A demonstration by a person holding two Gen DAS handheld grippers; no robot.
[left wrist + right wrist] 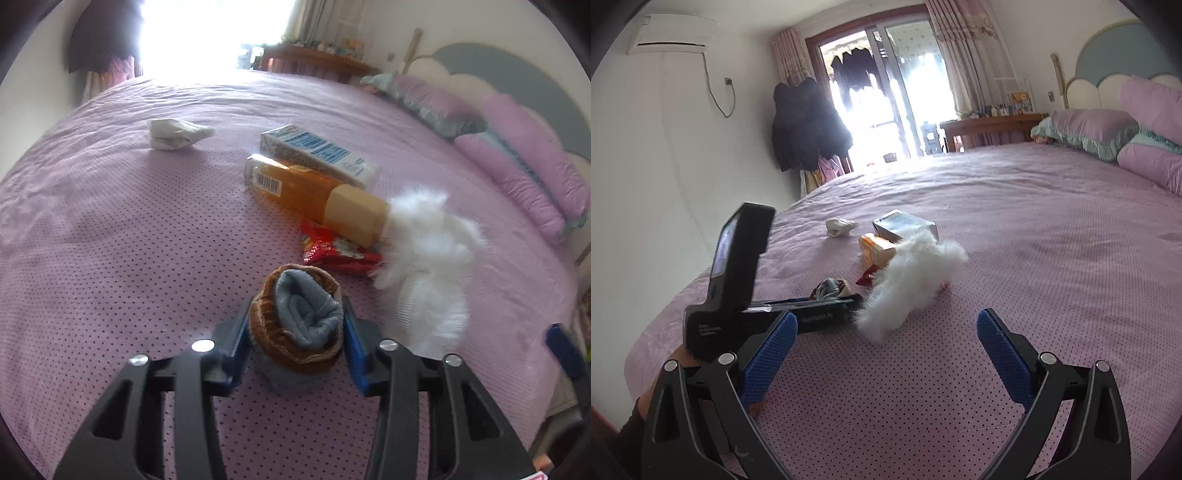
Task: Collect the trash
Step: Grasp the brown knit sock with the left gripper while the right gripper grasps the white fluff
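The trash lies in a loose cluster on the pink dotted bedspread [110,258] of the bed: a crumpled white paper wad [177,133] well apart from the rest at the far left, a blue-and-white printed carton [317,151] lying flat, a clear box with orange contents and a tan cardboard end [314,192] just beside it, and a red foil snack wrapper [336,251] partly under that box's near end. A fluffy white fur piece [432,258] lies at the right of the cluster, touching the wrapper. Nearer the camera, the left gripper [295,332] has its blue-padded fingers [236,332] pressed against both sides of a rolled bundle of grey and brown-striped knit fabric [299,317], which rests on the bedspread. The right gripper [886,350] hangs over the bed's near edge with its fingers [772,354] spread wide and nothing between them, the fur piece just beyond.
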